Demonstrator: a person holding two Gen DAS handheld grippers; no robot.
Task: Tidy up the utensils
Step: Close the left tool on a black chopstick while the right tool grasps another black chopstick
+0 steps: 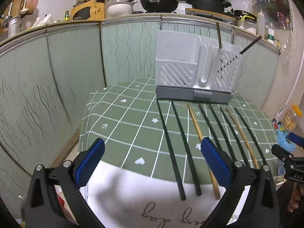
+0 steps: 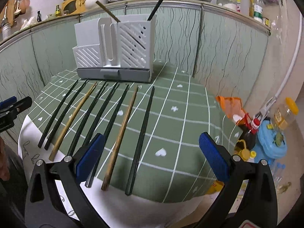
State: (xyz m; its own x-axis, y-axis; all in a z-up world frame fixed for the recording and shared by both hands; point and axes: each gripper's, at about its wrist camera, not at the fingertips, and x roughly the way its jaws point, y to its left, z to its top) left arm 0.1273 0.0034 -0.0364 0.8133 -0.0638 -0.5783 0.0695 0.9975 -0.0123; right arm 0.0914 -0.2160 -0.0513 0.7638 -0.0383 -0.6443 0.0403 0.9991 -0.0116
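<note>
Eight chopsticks [image 2: 121, 131] lie in a row on the green tablecloth [image 2: 171, 121] before the grey holder [image 2: 114, 51]. Both the left gripper [image 1: 152, 159] and right gripper [image 2: 151, 157] hover above them, spread wide and empty.

Black chopsticks lying on the cloth: I count six [image 2: 58, 112].
Wooden chopsticks lying on the cloth: I count two [image 2: 121, 133].
Chopsticks standing in the holder: I count two, one wooden [image 2: 107, 12] and one black [image 2: 158, 4].
Utensil holders: I see one, grey and white [image 2: 114, 47].
Tablecloths: I see one, green with white grid lines [image 2: 171, 123].
Grippers I hold: two, the left gripper [image 1: 152, 155] and the right gripper [image 2: 151, 152].
</note>
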